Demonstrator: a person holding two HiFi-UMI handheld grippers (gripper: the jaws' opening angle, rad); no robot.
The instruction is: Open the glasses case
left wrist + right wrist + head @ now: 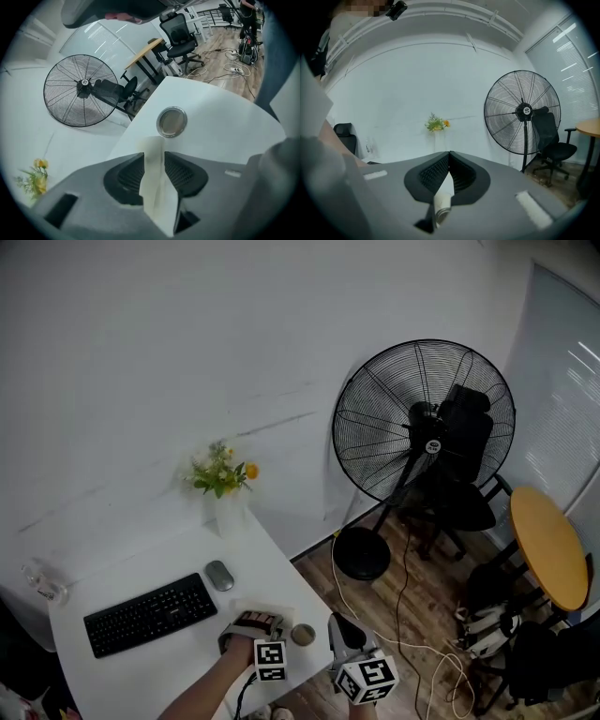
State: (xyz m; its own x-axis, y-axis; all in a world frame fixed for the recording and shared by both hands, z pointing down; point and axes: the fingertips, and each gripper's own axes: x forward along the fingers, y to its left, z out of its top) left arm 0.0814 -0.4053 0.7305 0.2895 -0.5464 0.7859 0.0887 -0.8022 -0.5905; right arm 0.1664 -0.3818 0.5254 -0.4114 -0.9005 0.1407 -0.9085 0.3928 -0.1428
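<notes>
The glasses case point(261, 621), brownish with a cream part, lies near the front right corner of the white table point(178, 662). My left gripper point(246, 634) reaches down onto it from the near side. In the left gripper view a cream strip of the case point(157, 187) fills the gap of the left gripper point(154, 154), and both pads lie against its sides. My right gripper point(339, 626) hovers just off the table's right edge, pointing about level. In its own view the right gripper point(449, 154) has its jaw tips together, with nothing seen gripped.
A small round tin point(303, 635) point(171, 122) sits just right of the case. A black keyboard point(150, 613), a mouse point(219, 575) and a vase of flowers point(223, 486) lie further back. A big standing fan point(422, 423), office chairs and floor cables are to the right.
</notes>
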